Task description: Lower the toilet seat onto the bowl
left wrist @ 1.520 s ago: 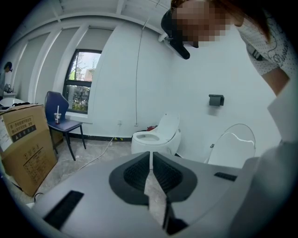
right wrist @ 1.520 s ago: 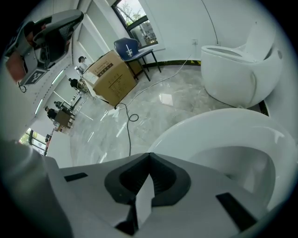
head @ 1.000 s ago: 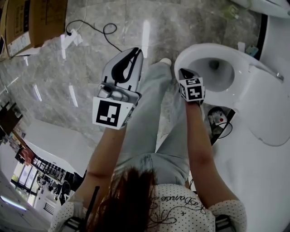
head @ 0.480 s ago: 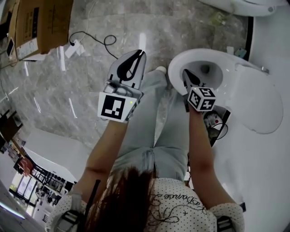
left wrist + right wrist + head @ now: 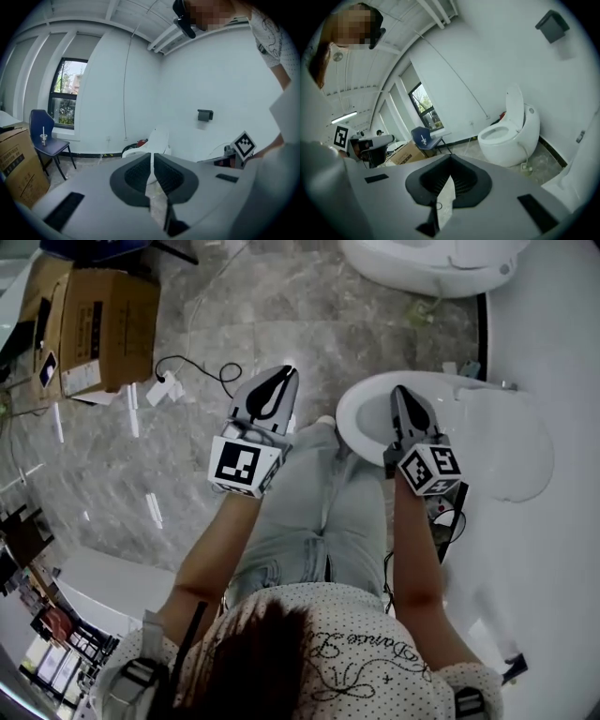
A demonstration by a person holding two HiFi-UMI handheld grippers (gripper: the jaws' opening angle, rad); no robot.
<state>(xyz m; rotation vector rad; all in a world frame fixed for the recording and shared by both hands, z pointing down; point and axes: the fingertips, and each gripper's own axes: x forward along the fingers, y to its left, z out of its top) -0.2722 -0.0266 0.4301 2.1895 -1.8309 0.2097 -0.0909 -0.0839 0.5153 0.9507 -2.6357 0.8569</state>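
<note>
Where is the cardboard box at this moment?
Head view, upper left: the cardboard box sits on the marble floor, left of the left gripper, with a white plug between them.

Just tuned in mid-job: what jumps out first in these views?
The white toilet fills the head view's right, by the person's legs, with the right gripper shut and empty over its bowl. The left gripper, also shut, hangs over the grey floor; a second toilet stands against the far wall.
</note>
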